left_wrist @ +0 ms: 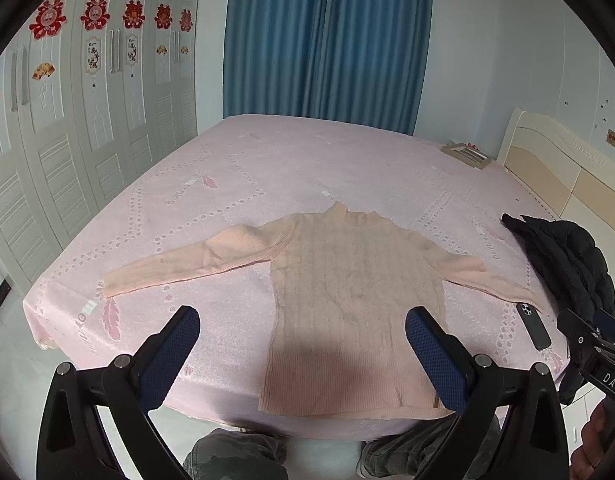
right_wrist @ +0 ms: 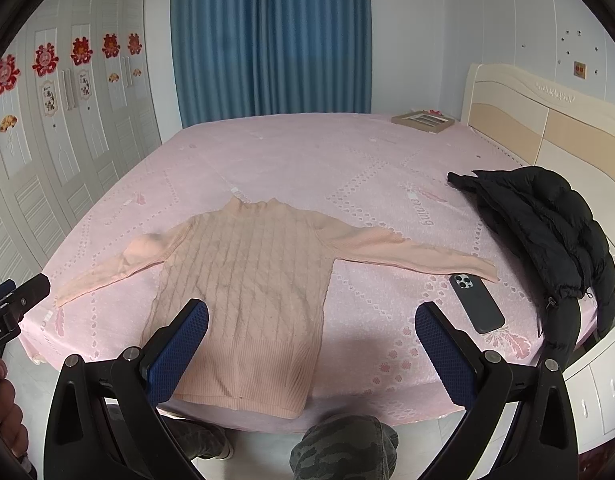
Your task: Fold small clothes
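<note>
I see both grippers, left gripper [left_wrist: 303, 340] and right gripper [right_wrist: 311, 332], spread wide above the sweater [right_wrist: 247, 280] lying flat on the bed [right_wrist: 307, 152].

Home bedroom, large bed [right_wrist: 307, 152] under pink patterned cover, cream headboard [right_wrist: 547, 120] far right of the tongs, blue curtains [right_wrist: 271, 40] straight ahead, white wardrobe doors [left_wrist: 87, 120] with red paper cutouts [left_wrist: 47, 19] at left.

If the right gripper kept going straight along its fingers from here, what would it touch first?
Probably the pink bedspread just right of the peach sweater, below its right sleeve. The right gripper is open and holds nothing. The phone lies off to the right. Depth is uncertain.
</note>
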`<state>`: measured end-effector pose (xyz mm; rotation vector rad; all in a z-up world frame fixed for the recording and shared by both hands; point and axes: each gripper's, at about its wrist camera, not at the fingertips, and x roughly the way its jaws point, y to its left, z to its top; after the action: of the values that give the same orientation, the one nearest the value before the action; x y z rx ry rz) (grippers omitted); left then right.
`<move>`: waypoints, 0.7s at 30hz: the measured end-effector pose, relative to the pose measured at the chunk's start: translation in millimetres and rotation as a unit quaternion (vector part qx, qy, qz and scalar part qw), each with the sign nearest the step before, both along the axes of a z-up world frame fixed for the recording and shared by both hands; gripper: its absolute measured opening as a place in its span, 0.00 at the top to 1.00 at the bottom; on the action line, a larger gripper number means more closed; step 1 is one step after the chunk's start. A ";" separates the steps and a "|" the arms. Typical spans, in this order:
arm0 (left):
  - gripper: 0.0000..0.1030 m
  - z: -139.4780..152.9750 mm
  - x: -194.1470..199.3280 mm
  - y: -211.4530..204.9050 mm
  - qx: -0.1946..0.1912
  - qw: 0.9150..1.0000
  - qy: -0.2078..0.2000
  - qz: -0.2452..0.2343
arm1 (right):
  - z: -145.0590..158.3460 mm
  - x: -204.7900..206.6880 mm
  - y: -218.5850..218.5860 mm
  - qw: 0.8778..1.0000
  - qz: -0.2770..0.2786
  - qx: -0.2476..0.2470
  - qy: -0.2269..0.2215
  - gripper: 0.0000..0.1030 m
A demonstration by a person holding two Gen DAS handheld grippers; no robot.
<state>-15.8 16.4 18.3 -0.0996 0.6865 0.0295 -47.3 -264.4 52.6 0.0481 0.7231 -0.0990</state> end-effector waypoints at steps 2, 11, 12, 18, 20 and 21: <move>0.00 0.2 0.6 0.0 0.000 1.000 0.000 0.000 | 0.1 0.1 0.5 1.000 0.000 0.000 0.000 0.02; 0.00 0.6 1.1 0.1 -0.004 1.000 -0.002 -0.002 | 0.6 -0.1 0.3 1.000 0.000 0.001 0.001 0.02; 0.00 0.6 0.9 0.3 -0.004 1.000 -0.003 -0.002 | 0.5 -0.3 0.2 1.000 0.000 0.001 0.001 0.02; 0.00 1.6 0.3 1.7 -0.008 1.000 -0.007 -0.004 | 0.3 -0.4 0.7 1.000 0.000 0.001 0.000 0.02; 0.00 1.5 -0.1 2.2 -0.008 1.000 -0.010 -0.005 | 0.5 -0.3 0.6 1.000 0.000 0.002 0.000 0.02; 0.00 1.4 -0.6 2.8 -0.009 1.000 -0.011 -0.007 | 0.3 -0.1 1.8 1.000 0.001 0.002 0.000 0.02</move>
<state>-16.3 19.2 19.7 -0.1124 0.6645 0.0092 -47.4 -262.6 52.9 0.0505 0.7229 -0.0963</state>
